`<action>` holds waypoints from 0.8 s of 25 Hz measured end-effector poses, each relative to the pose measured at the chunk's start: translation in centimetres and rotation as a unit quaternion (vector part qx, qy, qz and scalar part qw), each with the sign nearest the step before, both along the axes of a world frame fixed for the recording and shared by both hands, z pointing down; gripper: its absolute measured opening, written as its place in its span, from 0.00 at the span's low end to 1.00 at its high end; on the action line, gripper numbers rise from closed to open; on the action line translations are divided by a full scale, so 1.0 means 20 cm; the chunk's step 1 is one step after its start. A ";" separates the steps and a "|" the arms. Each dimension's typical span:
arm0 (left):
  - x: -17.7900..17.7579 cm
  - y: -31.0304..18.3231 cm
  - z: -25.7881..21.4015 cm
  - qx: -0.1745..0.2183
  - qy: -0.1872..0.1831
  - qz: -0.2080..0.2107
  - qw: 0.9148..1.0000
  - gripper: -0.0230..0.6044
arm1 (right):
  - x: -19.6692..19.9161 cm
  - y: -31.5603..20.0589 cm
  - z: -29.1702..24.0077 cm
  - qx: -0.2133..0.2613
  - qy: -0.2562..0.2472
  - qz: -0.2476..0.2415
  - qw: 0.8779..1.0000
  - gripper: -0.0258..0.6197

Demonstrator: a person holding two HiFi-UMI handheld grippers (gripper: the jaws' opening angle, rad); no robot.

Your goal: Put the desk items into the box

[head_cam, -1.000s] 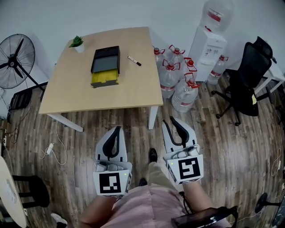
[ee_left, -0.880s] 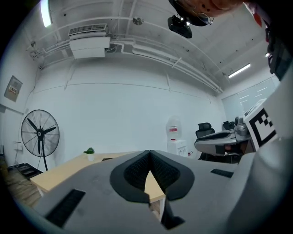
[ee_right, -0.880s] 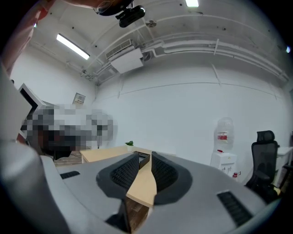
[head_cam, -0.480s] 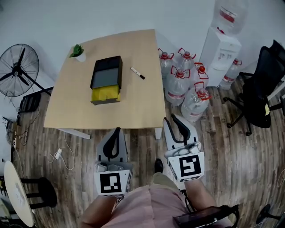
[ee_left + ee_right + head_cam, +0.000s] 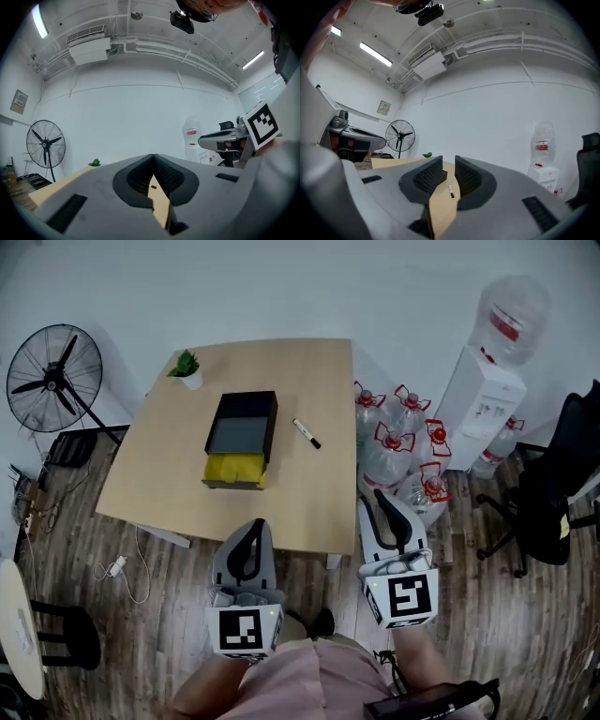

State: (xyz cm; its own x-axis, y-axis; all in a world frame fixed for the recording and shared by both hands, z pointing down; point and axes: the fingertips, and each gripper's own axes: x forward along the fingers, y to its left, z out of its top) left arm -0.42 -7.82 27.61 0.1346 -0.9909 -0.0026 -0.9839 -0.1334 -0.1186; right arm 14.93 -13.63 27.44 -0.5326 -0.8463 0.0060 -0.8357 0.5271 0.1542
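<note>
Hovering at the bottom centre of the frame, by the table's [image 5: 159, 484] near edge, the left gripper [image 5: 251, 531] has its jaws pressed together on nothing, while the right gripper [image 5: 384, 507], lower right, holds its jaws slightly apart and empty. Beyond them, mid-frame, the marker [image 5: 307, 434] lies just right of the black box [image 5: 242, 427], and a small plant [image 5: 187, 365] stands at the far corner, upper left. Being thin and round, the marker could roll from an off-centre pinch toward the right edge, above the water bottles [image 5: 394, 442].
</note>
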 end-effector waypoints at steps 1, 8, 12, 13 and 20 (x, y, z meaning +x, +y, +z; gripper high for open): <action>-0.01 -0.01 0.01 -0.001 0.002 -0.003 1.000 0.05 | -0.01 -0.02 0.00 -0.001 0.002 -0.001 1.000 0.17; -0.12 -0.12 0.06 -0.013 0.014 -0.017 1.000 0.05 | -0.08 -0.17 0.03 -0.007 0.018 -0.006 1.000 0.17; -0.17 -0.24 0.13 -0.026 0.023 -0.010 0.999 0.05 | -0.12 -0.29 0.07 -0.015 0.029 0.003 0.999 0.17; -0.19 -0.27 0.14 -0.030 0.028 -0.008 0.999 0.05 | -0.14 -0.32 0.08 -0.018 0.033 0.005 0.999 0.17; -0.32 -0.61 0.21 -0.049 0.052 0.005 0.997 0.05 | -0.28 -0.61 0.19 -0.046 0.059 0.015 0.997 0.17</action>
